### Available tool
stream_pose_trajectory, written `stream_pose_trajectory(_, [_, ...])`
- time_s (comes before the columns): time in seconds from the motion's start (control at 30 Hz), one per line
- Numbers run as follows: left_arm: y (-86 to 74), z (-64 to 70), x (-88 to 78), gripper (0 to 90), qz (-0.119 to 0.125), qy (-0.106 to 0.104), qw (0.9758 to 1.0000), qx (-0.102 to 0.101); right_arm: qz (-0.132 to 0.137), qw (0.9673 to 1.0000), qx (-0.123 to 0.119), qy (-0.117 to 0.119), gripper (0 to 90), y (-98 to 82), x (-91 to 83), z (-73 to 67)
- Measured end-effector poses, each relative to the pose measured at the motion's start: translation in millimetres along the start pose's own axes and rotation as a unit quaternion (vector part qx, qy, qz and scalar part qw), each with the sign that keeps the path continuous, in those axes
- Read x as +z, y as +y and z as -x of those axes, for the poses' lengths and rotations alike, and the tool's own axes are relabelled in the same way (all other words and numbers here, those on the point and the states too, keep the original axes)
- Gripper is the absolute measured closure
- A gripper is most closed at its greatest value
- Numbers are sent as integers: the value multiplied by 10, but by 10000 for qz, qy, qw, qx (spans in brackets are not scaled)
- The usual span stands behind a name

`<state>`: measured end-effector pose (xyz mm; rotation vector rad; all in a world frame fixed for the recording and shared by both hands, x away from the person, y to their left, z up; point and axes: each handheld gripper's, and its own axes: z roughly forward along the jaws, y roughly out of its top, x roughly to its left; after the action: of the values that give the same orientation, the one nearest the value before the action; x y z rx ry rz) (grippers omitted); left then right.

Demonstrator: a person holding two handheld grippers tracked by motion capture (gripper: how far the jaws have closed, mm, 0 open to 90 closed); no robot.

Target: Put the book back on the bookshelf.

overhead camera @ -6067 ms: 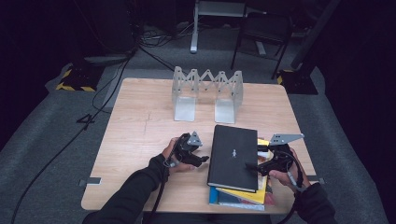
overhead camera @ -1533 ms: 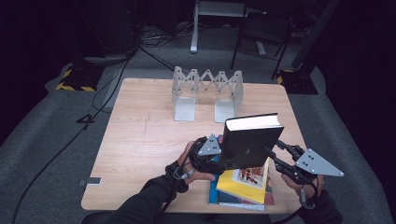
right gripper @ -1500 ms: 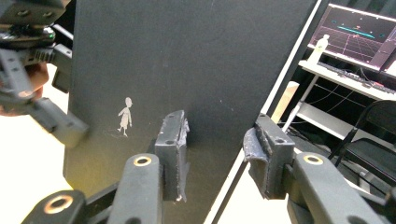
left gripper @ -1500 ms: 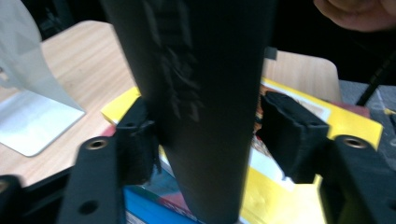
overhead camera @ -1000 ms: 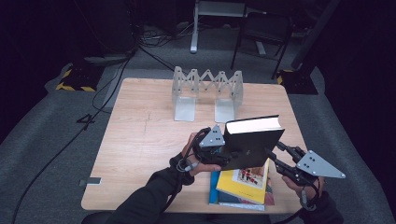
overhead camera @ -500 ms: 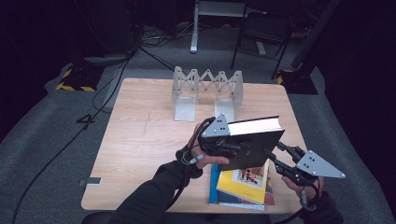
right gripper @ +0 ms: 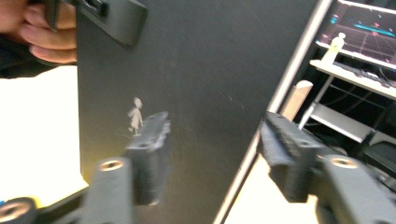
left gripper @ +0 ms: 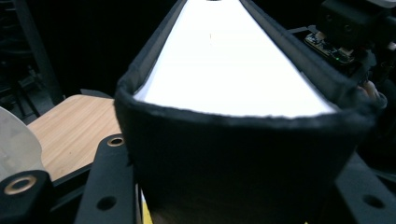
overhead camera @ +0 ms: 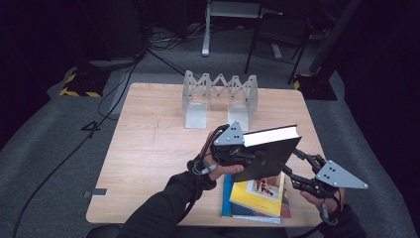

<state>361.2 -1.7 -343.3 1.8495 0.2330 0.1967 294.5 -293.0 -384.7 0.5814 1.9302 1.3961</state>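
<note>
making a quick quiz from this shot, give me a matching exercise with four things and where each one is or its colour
Things:
1. black book
2. yellow book
3. folding book rack
4. left hand-held gripper

Descriptions:
A. stands at the far side of the table
B. lies on top of the stack at the near edge
C. raised above the stack, white page edge up
D. clamps the spine end of the raised book

Pairs: 1-C, 2-B, 3-A, 4-D
</note>
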Motion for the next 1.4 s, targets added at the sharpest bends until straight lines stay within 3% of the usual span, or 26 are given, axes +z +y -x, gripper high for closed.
stream_pose_trajectory(0.07, [2,29,-14,512,-25,51,10000,44,-79,9998,166,23,346,-63,-27,55])
stream_pose_trajectory(0.27, [-5,59,-70,519,-68,244,9997,48,-738,9945,557,-485,320,-360,-71,268])
stream_pose_trajectory(0.37, [-27,44,-125,519,-41,305,9995,8,-1167,9880,685,-746,314,-562,-80,386])
stream_pose_trajectory(0.4, [-27,44,-125,520,-41,305,9995,8,-1257,9860,827,-717,309,-623,-77,427])
stream_pose_trajectory(0.43, [-34,38,-145,520,-37,328,9995,-8,-1257,9860,827,-717,309,-623,-77,427])
stream_pose_trajectory(0.5, [-50,34,-188,520,-30,435,9990,-45,-1638,9773,1091,-783,307,-804,-43,510])
stream_pose_trajectory(0.63, [-65,20,-228,521,-24,550,9984,-134,-1883,9728,1099,-779,302,-897,0,539])
stream_pose_trajectory(0.83, [-61,34,-233,524,13,780,9969,-74,-2108,9698,1062,-617,302,-974,93,499])
stream_pose_trajectory(0.97, [-19,-9,-194,525,94,874,9959,-206,-2214,9684,1007,-552,302,-996,136,466])
stream_pose_trajectory(1.2, [54,-50,-152,527,39,952,9954,-139,-2245,9681,1000,-488,302,-1007,154,451])
stream_pose_trajectory(1.4, [120,-128,-154,528,-43,1139,9934,-105,-2270,9675,1008,-478,302,-1018,162,446])
